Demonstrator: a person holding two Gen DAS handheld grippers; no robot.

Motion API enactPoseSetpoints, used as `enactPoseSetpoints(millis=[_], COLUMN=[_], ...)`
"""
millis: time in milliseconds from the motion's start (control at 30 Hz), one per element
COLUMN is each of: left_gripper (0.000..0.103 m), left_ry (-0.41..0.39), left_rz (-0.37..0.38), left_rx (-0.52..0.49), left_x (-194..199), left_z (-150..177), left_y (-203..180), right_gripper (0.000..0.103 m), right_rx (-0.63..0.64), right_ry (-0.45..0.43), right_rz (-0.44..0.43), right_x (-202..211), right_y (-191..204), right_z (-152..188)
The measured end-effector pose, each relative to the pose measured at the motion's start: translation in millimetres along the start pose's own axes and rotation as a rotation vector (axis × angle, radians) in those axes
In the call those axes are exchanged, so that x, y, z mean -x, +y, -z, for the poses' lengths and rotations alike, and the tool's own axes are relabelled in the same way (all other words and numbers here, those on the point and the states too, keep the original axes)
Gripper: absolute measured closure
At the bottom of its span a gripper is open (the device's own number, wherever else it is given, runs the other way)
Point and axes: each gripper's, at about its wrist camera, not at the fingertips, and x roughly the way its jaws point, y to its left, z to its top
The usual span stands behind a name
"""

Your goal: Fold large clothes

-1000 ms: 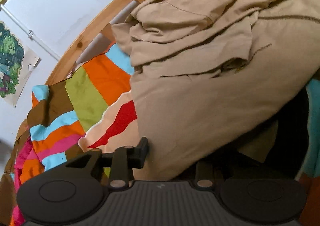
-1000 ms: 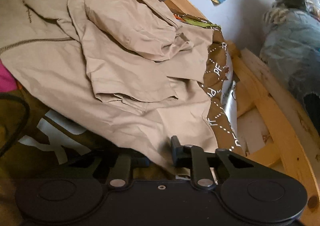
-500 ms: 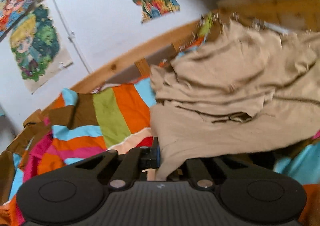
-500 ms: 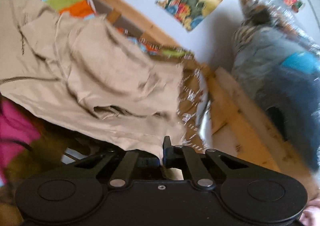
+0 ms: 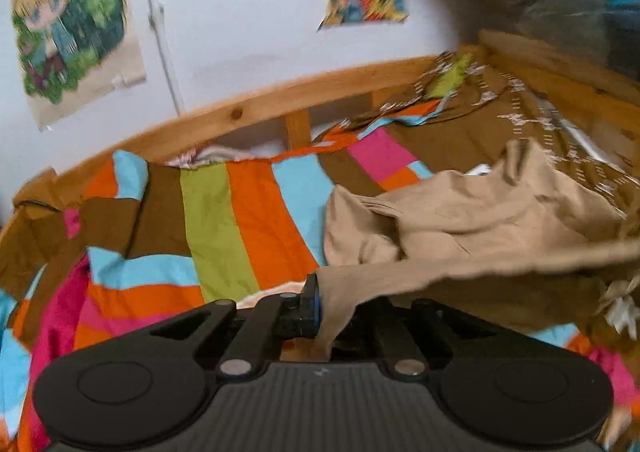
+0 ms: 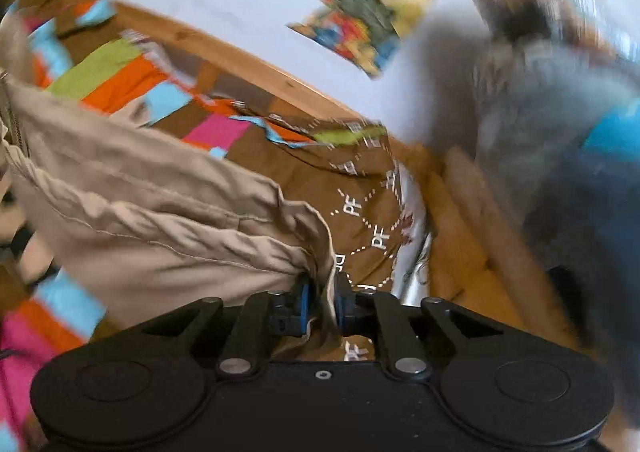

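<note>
Both my grippers are clamped on the tan garment (image 5: 472, 219). Left gripper (image 5: 326, 312) has its jaws closed on a bunched edge; only the left finger shows clearly, the right one is hidden under cloth, but the fabric runs straight into the pinch. Right gripper (image 6: 320, 306) is closed on a gathered corner, blue pads on either side of the cloth.

The garment is lifted off the striped bedspread (image 5: 240, 219) along my held edge and stretched between the two grippers. The far part still sags onto the brown patterned cover (image 6: 360, 187) near the wooden bed rail (image 5: 248, 111). A zipper shows at the left edge of the right wrist view, so I read it as a jacket or similar.

Progress: early. Grasp is done, lift is under way, no clean fold visible. The cloth is wrinkled and doubled over itself at the far end. Remaining, as I judge it: spread it flat on the bed, then make the folds. Both views are motion-blurred, so finer detail is unreliable.
</note>
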Motion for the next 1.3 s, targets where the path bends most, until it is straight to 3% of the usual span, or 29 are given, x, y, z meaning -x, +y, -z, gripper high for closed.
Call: enactPoseSetpoints(millis=[133,267,367,433,467,500,533,567,600,633,767,833,933,1067,1133,1233,1300], left_gripper=[0.099,0.097,0.092,0.088,0.074,0.04,0.024,0.005,0.002,0.002,0.001,0.001,0.001,0.001,0.001,0.001,0.001], left_ry=[0.136,0.232,0.272,0.269,0.258,0.241,0.209,0.15,0.086,0.038,0.031,-0.005,0.018,0.049,0.082,0.088,0.086], left_rz=[-0.003,0.008,0.066,0.12,0.14,0.144,0.142,0.13,0.126,0.143,0.197,0.243,0.261,0.294,0.285,0.277,0.275], left_rx=[0.078,0.114,0.15,0.204,0.229,0.248,0.266,0.289,0.315,0.342,0.48,0.494,0.466,0.49,0.48,0.461,0.452], left_x=[-81.0,-162.7,-194.7,-198.2,-194.9,-189.8,-182.0,-169.6,-157.0,-146.0,-125.0,-116.6,-114.0,-120.4,-126.7,-126.8,-125.1], left_z=[-32.1,-27.2,-11.8,-5.2,-2.3,-0.4,1.4,5.1,9.6,15.0,34.0,47.9,63.4,73.2,74.1,83.0,91.1], left_y=[26.3,35.3,37.8,48.0,54.8,62.6,70.6,80.0,89.7,99.8,124.6,124.9,114.3,106.0,101.9,96.3,93.6], right_gripper=[0.083,0.081,0.077,0.066,0.063,0.053,0.038,0.03,0.017,0.012,0.001,0.001,0.001,0.001,0.001,0.001,0.002], right_rx=[-0.208,-0.347,-0.423,-0.489,-0.516,-0.55,-0.586,-0.629,-0.658,-0.684,-0.73,-0.754,-0.83,-1.052,-1.007,-0.753,-0.532], right_ry=[0.089,0.18,0.2,0.148,0.127,0.097,0.056,0.003,-0.033,-0.069,-0.189,-0.219,-0.205,-0.235,-0.233,-0.183,-0.13], right_rz=[-0.047,-0.088,-0.122,-0.143,-0.152,-0.159,-0.158,-0.164,-0.172,-0.178,-0.168,-0.193,-0.217,-0.252,-0.262,-0.243,-0.152], right_x=[-83.7,-156.7,-180.5,-176.3,-173.3,-166.5,-156.3,-143.7,-137.1,-127.2,-84.3,-72.6,-69.4,-66.7,-60.8,-47.2,-39.6], right_y=[-24.6,-26.1,-24.9,-31.5,-36.2,-42.3,-48.2,-55.3,-62.1,-65.9,-66.2,-66.7,-70.6,-93.5,-93.0,-58.0,-20.4], right_z=[-5.2,13.1,31.4,40.3,43.0,45.6,48.4,51.7,53.7,56.9,71.1,79.3,88.9,100.9,99.6,97.7,102.0])
